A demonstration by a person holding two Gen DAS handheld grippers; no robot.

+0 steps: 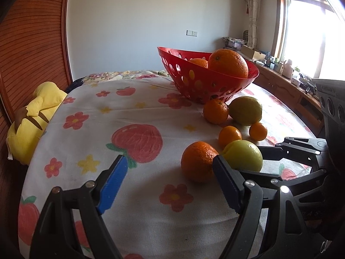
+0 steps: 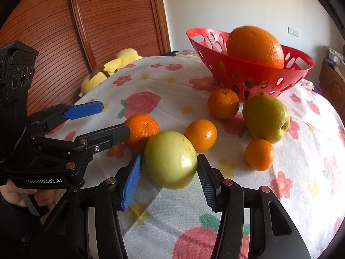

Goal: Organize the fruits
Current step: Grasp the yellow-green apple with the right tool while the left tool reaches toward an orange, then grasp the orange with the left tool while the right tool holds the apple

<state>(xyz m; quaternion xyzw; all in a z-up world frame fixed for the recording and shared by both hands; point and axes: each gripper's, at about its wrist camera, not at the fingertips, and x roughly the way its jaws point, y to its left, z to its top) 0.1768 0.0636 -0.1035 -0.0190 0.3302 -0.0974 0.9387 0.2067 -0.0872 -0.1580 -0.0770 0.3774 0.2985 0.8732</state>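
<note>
A bed spread with a flower-and-strawberry cloth [image 2: 172, 82] carries the red basket [image 2: 297, 69], which already holds a big orange [image 2: 255, 45]. We are at the pick-up step. Our right gripper [image 2: 168, 168] brackets the green apple [image 2: 170, 159], pads just at its sides, though we cannot tell whether they press yet. Our left gripper [image 1: 170, 168] hangs open beside the near orange [image 1: 197, 161], clasping nothing. Next we likely need a firm squeeze, then a lift over the basket rim.

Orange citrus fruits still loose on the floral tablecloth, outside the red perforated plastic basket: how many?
4: one by the basket, one mid-cluster, a small one nearest the right edge, one by the left gripper. None seem hidden.
</note>
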